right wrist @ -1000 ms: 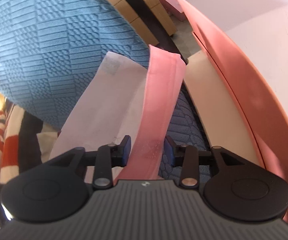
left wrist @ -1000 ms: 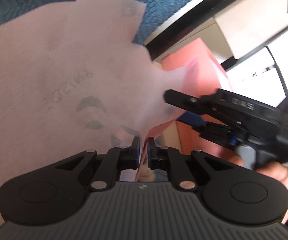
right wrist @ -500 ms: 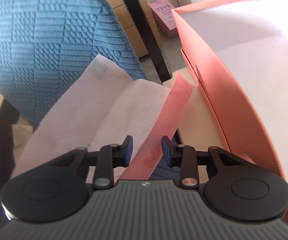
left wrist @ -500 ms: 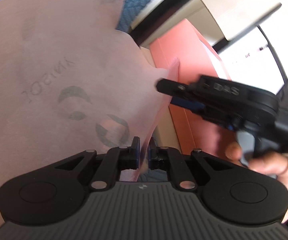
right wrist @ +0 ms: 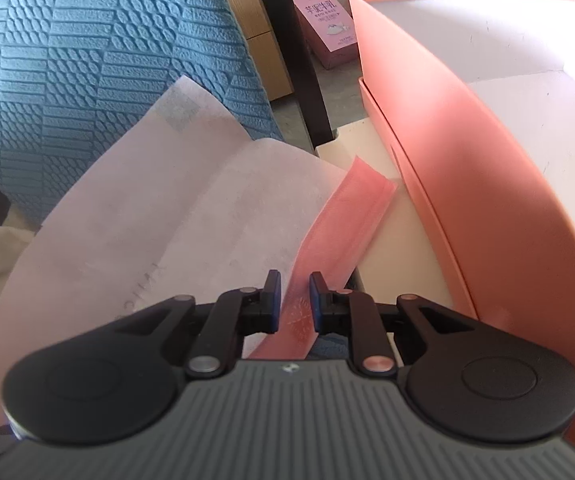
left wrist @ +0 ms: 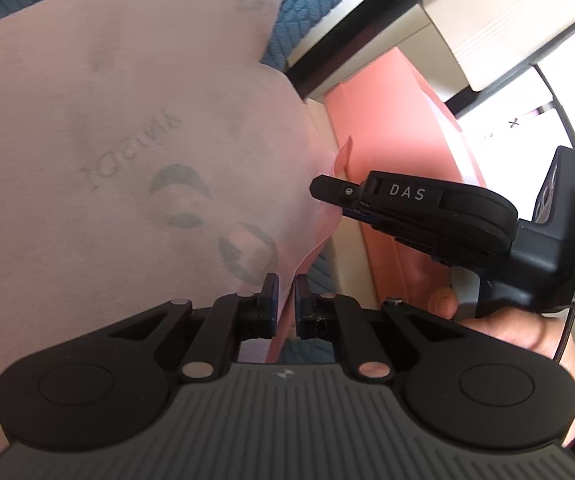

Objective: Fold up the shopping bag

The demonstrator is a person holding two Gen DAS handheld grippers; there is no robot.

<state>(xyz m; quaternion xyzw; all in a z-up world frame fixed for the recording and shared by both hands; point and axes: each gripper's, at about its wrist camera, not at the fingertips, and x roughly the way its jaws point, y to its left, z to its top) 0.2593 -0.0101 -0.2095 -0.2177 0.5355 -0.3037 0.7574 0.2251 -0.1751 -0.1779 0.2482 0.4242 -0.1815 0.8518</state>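
Across the blue textured knit-pattern cover (right wrist: 87, 60) lies the pale pink non-woven fabric shopping bag (left wrist: 107, 160), its faint dark print showing through from the other side. It looks thin, light and limp — it sags wherever it is lifted, so it should crease easily but will not hold a fold unless pressed flat. A hem, a corner or the strap gives the surest hold, since a single thin layer could slip from smooth pads.

The left gripper (left wrist: 285, 304) is pinched tight on the bag's near edge, where white-pink cloth meets a deeper pink layer. The right gripper (right wrist: 294, 302) straddles the salmon-pink flat strap handle (right wrist: 343, 224) of the bag; its jaws are closing, and a sliver of gap shows on each side of the strap, so the pads do not seem to press yet. In the left view the same tool, black and lettered, reaches in from the right, carried by a hand (left wrist: 519, 328).

Just beside the bag's right edge stands a large salmon-pink cardboard box with a white inside (right wrist: 487, 184) — the main thing in the way of any sweep rightward. A dark post (right wrist: 299, 60), wooden drawers and a small pink printed carton on the floor (right wrist: 327, 28) sit beyond, well clear.
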